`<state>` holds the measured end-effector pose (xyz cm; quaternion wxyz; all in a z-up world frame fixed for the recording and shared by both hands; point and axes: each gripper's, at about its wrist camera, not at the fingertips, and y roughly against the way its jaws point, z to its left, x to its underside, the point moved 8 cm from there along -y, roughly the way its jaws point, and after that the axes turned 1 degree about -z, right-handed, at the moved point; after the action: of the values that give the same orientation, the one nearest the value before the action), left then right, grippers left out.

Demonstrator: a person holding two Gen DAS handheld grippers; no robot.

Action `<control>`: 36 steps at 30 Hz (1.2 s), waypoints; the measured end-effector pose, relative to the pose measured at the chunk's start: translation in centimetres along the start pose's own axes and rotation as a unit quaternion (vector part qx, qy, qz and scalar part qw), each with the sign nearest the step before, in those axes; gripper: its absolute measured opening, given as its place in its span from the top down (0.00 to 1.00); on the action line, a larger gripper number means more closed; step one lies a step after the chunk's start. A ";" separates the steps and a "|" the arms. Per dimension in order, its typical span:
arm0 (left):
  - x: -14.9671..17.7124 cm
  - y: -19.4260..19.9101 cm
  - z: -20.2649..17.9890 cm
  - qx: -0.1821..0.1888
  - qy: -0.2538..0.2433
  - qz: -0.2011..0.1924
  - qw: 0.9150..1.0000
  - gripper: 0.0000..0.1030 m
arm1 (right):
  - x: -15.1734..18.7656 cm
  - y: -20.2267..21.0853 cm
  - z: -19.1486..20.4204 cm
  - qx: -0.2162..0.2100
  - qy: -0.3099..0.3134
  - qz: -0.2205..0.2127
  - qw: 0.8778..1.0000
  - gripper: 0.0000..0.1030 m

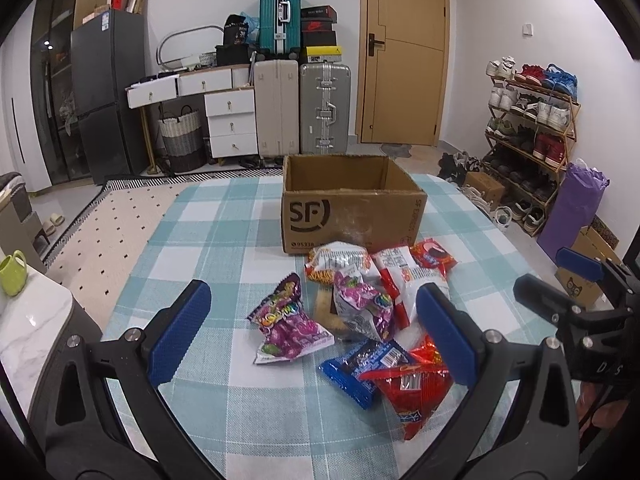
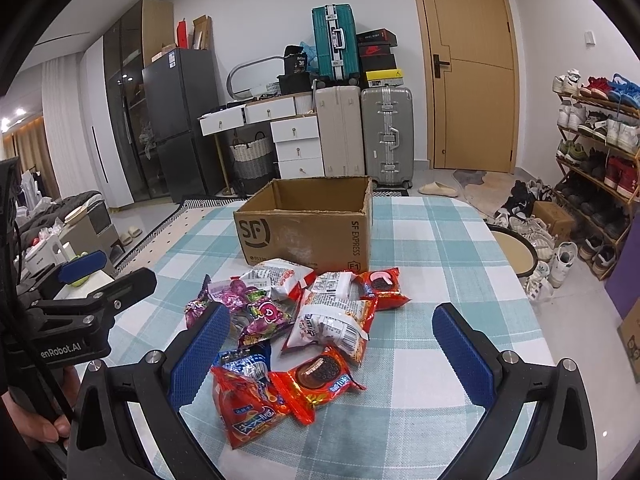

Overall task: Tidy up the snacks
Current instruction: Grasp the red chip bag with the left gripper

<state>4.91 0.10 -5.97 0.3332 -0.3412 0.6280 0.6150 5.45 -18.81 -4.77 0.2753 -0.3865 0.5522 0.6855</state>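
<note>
An open cardboard box [image 1: 352, 208] [image 2: 308, 228] marked SF stands on the checked tablecloth, and it looks empty inside. In front of it lies a loose heap of snack packets: purple candy bags [image 1: 288, 324] [image 2: 260, 312], white-and-red packets [image 1: 404, 280] [image 2: 336, 320], a blue packet [image 1: 360, 368], red bags [image 1: 416, 392] [image 2: 244, 408] and red cookie packs [image 2: 320, 380] [image 2: 382, 282]. My left gripper [image 1: 316, 336] hovers open above the near side of the heap, nothing between its fingers. My right gripper [image 2: 332, 356] is open too, over the heap's front. Each gripper shows at the edge of the other's view.
The table [image 1: 208, 224] has a rounded far edge; a round stool [image 2: 516, 252] stands beside its right side. Behind are suitcases [image 1: 324, 108], a white drawer unit [image 1: 232, 120], a door and a shoe rack [image 1: 532, 132]. A green mug [image 1: 12, 272] sits on a marble counter at left.
</note>
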 end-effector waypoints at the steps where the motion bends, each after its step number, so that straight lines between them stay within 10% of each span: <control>1: 0.4 -0.3 0.0 0.004 0.002 0.006 1.000 0.00 | 0.1 0.0 -0.1 0.000 -0.002 0.001 1.000 0.00; 13: 6.0 -3.8 -4.4 0.123 0.011 0.076 0.989 0.01 | 1.7 -0.1 -1.8 0.008 -0.005 0.000 1.000 0.00; 24: 9.0 -7.6 -8.5 0.143 -0.005 0.114 0.983 0.01 | 3.5 -0.1 -2.1 0.024 0.012 0.009 1.000 0.00; 36: 10.1 -10.5 -8.7 0.185 0.031 0.150 0.971 0.27 | 4.4 -1.0 -3.4 0.019 -0.012 0.020 1.000 0.00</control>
<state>8.25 -8.88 -20.00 0.2751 -0.1946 0.7849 0.5199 4.64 -22.04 -9.29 0.2755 -0.3619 0.5692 0.6850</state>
